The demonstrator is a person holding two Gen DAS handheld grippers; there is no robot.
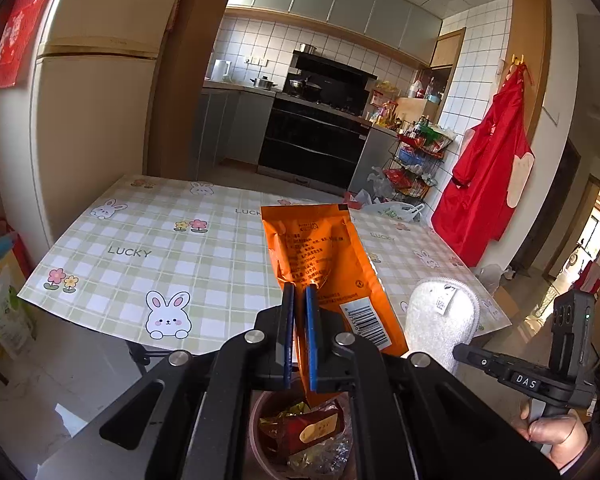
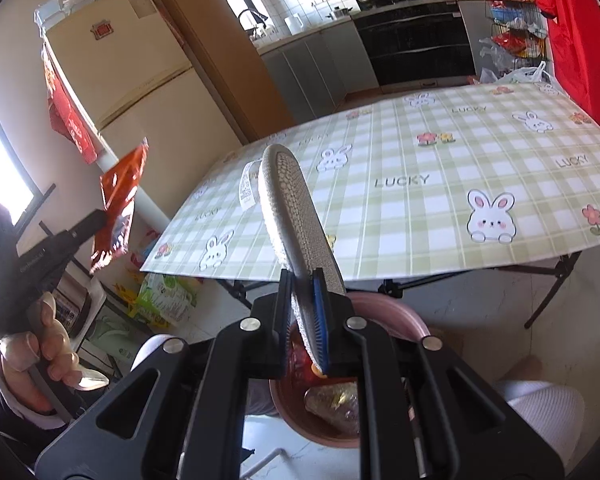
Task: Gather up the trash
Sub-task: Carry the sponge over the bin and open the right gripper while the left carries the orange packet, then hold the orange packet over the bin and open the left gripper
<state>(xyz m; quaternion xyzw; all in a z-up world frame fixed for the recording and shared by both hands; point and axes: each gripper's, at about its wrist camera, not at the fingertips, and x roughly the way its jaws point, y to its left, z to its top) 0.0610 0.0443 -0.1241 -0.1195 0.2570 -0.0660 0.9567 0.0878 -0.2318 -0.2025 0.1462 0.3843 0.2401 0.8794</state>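
My left gripper [image 1: 299, 294] is shut on an orange snack bag [image 1: 328, 256], which stands up between the blue pads above a pink bin [image 1: 258, 440] holding several wrappers. My right gripper [image 2: 303, 280] is shut on a grey-white slipper sole [image 2: 296, 216], tilted up over the same pink bin [image 2: 384, 312]. In the left wrist view the slipper [image 1: 444, 320] shows at the right with the right gripper's body behind it. The orange bag [image 2: 120, 196] hangs at the left in the right wrist view, held by the other gripper in a hand.
A table with a green checked rabbit cloth [image 1: 160, 248] stands just beyond the bin. A cream fridge [image 1: 88, 128] is at the left, a kitchen with a black oven [image 1: 312, 140] behind. A red apron [image 1: 492, 184] hangs at the right, bags lie on the floor.
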